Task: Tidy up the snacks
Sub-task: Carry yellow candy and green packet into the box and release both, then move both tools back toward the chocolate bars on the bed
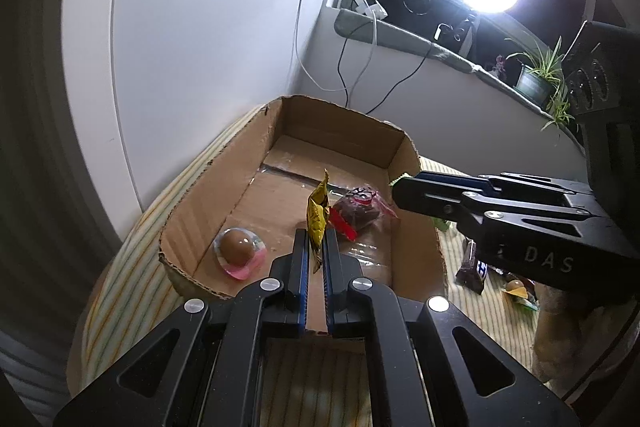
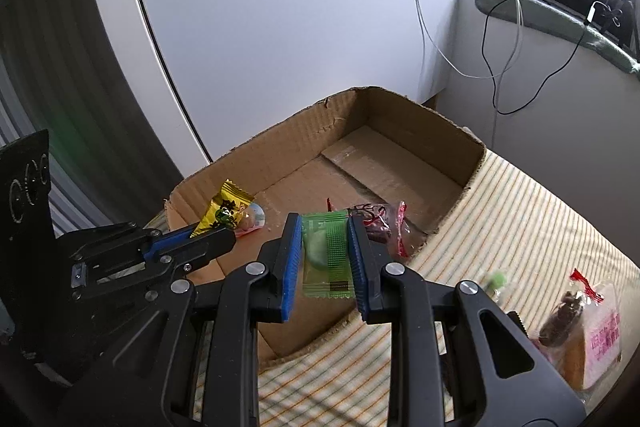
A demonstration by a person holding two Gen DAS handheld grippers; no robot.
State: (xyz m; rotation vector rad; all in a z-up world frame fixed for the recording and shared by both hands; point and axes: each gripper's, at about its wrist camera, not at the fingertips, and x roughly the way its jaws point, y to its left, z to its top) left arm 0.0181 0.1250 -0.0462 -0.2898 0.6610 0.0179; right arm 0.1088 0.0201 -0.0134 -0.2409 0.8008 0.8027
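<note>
An open cardboard box lies on a striped cloth. My left gripper is shut on a yellow snack packet, held on edge over the box's near end. My right gripper is shut on a green wrapped snack, hanging above the box's near right rim. Inside the box lie a clear cup with a brown egg-shaped sweet and pink label and a red-trimmed clear bag of dark pieces.
Right of the box, on the striped cloth, lie a dark chocolate bar wrapper, a small brown-and-yellow snack, a bagged cake with pink print and a green-capped item. A white wall stands behind; cables hang from the windowsill.
</note>
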